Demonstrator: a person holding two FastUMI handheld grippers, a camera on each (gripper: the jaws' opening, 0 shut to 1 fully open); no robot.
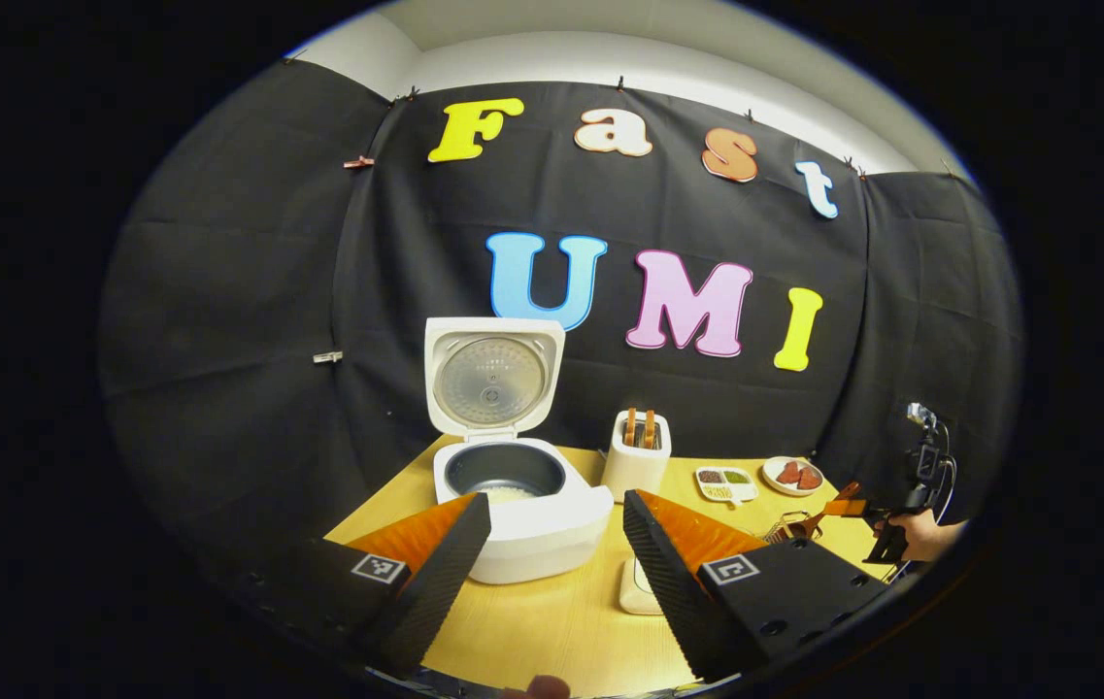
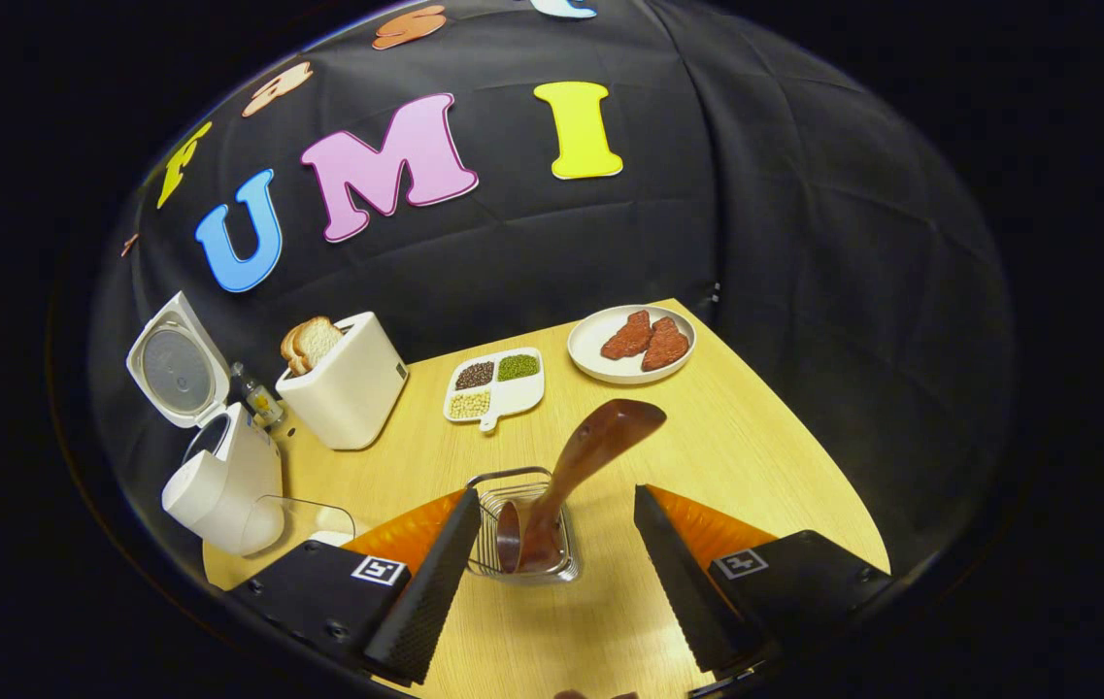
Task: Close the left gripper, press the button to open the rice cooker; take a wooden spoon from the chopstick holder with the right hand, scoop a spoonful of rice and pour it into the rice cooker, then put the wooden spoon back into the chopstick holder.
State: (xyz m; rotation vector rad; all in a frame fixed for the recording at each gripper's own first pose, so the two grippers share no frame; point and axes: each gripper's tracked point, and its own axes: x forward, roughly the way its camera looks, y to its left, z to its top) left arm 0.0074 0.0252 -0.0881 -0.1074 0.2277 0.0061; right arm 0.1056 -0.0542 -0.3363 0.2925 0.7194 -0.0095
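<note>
Nearest in the right gripper view, the right gripper (image 2: 552, 558) hangs released, its fingers spread wide to either side of the chopstick holder (image 2: 524, 529), a wire basket standing on the table (image 2: 755, 456). The wooden spoon (image 2: 576, 471) rests in that holder, leaning up and away with its broad end free, touched by neither finger; the spoon's return appears complete or nearly so. Beyond it lie a divided dish of beans (image 2: 496, 385), a toaster (image 2: 346, 381) holding bread, and a plate of red pieces (image 2: 632, 343). In the left gripper view, the left gripper (image 1: 556, 563) is likewise unclenched, holding nothing, low over the table edge. Farther off stands the rice cooker (image 1: 520, 495), its lid (image 1: 492, 376) raised upright, so the pot is exposed; pale rice shows inside. At far right a hand (image 1: 922, 534) holds the other gripper.
</note>
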